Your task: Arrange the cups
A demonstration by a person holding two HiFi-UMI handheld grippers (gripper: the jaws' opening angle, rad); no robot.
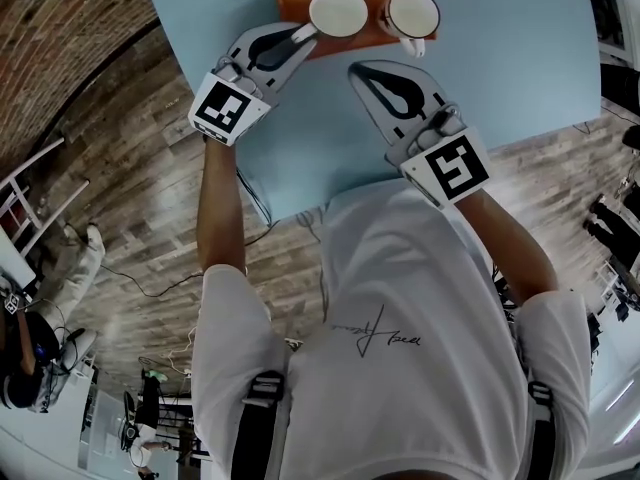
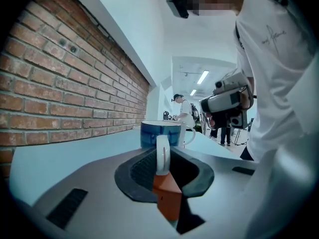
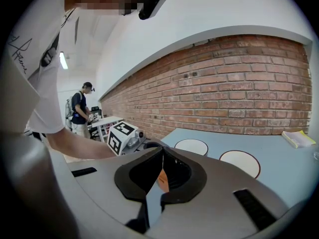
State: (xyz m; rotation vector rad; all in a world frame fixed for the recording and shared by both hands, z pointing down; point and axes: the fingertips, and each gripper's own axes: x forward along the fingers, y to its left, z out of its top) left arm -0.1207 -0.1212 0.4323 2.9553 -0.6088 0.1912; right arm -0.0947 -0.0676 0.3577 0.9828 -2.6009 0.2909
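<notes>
Cups: left cup (image 1: 338, 11), right cup (image 1: 412, 12) on orange tray (image 1: 292, 0), far side of desk (image 1: 500, 78). Left tool (image 1: 303, 34) clamped on left cup's handle (image 2: 162, 153); right tool (image 1: 356, 68) closed, empty. Lift level, clear of right cup.

I'm in a lab-style workroom: brick wall (image 3: 239, 83) past my right tongs (image 3: 162, 153), person (image 3: 79, 108) at a bench (image 3: 107, 121) left of them, cables (image 1: 150, 290) underfoot.

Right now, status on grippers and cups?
Left gripper shut on left cup handle. Right gripper shut, empty. Right cup alongside on tray. Nothing blocking.
</notes>
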